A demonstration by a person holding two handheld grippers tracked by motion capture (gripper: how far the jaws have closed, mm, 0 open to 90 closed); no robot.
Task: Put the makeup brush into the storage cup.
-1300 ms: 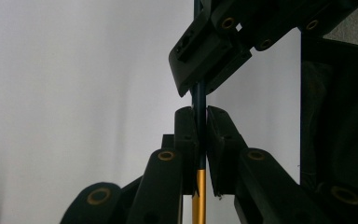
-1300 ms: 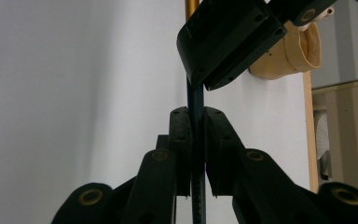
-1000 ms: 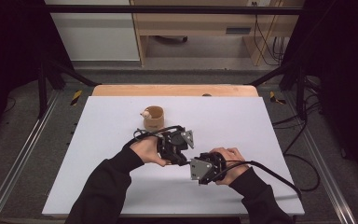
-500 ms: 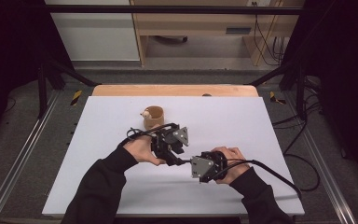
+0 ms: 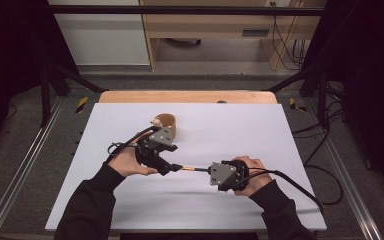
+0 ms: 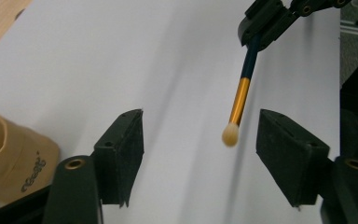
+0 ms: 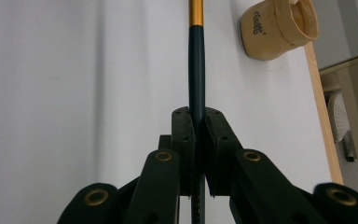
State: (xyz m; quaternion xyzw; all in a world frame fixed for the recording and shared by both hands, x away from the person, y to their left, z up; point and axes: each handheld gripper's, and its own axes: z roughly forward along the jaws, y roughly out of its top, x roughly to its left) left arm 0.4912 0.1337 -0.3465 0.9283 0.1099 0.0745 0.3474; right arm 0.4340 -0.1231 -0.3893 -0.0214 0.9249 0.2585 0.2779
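A slim makeup brush [image 5: 192, 169], light and stiff with a soft tip, hangs just above the table [image 5: 280, 150] middle. The right gripper [image 7: 195, 122] clamps its dark handle, the sensible hold. The left gripper [image 6: 200, 140] has just been opening, its jaws clear of the tip between them. A tan cup [image 5: 165, 123] sits toward the far edge.

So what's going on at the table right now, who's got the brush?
The right gripper is shut on the dark handle of a small brush, held roughly level above the white table. The left gripper has just been opening its jaws; the brush's pale tip sits between them but the pads are clear of it, so the brush now rests with the right gripper alone. A tan cup stands on the table just beyond the left hand.
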